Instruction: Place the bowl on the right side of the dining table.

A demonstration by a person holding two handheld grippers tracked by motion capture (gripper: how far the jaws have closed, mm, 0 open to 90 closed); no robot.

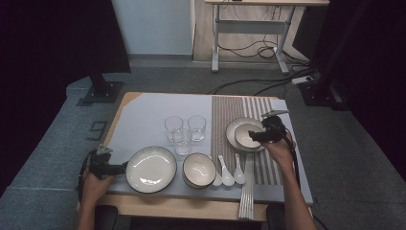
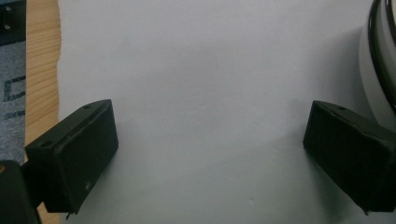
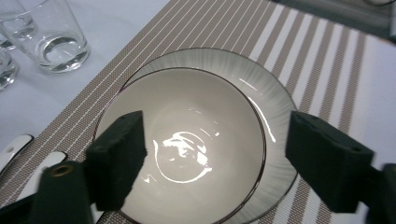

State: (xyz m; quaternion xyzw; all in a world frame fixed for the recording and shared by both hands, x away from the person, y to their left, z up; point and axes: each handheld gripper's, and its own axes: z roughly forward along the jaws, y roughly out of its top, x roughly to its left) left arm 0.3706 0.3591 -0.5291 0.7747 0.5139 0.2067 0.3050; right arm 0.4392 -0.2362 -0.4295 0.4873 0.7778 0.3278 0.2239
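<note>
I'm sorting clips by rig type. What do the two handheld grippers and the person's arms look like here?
Both the left gripper and the right gripper are black, each with two blocky, matte black jaws with flat faces and small screw holes. A grey three-cornered plate tops each body, and a dark cable trails back from each along the forearm. The forearms are bare, with no sleeves in view.

My left gripper [image 1: 125, 166]: held low at near left, jaws wide apart, nothing between pads, pointing rightward; left hand [image 1: 93, 184] wrapped round body, forearm entering from bottom edge. My right gripper [image 1: 251, 136]: farther out on right, tilted down, jaws spread, pads gripping nothing; right hand [image 1: 279, 148] behind it, forearm stretched forward.
</note>
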